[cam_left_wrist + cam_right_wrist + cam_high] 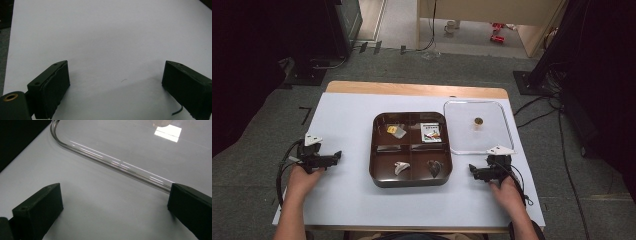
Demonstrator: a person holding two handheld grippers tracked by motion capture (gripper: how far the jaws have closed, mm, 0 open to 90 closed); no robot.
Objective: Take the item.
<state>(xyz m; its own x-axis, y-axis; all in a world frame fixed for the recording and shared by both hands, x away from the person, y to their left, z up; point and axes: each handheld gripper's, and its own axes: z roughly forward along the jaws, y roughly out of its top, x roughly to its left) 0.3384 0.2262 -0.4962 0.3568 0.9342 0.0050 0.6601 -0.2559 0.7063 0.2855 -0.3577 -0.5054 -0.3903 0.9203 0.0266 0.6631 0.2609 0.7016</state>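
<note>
Grey carpet is surrounding the desk (pixel 362 200), which is carrying a white sheet under everything I am working with.

Item one: brown tray (pixel 411 181), sitting at the middle of the desk, four compartments. Far left is holding a yellow-and-clear packet (pixel 395 130); far right, a printed card (pixel 431 132); near left, a pale scrap (pixel 400 168); near right, a dark piece (pixel 435 167). I judge the dividers are there to keep the kinds sorted.

Item two: clear lid (pixel 457 135), lying flat just right of the tray, a small brass knob (pixel 478 120) showing at its middle. It is lying off the tray, probably so the compartments are open to reach. In the right gripper view its rounded rim (pixel 110 161) is curving just ahead of the jaws.

Item three: left tongs (pixel 336 156), which I am resting on the sheet well left of the tray, jaws spread wide and pinching nothing; bare white sheet (pixel 112 37) is lying ahead of them.

Item four: right tongs (pixel 473 169), which I am resting near the tray's near right corner, just beside the lid's near edge, jaws likewise spread and empty. I judge both are parked clear on either side, ready to go in.
</note>
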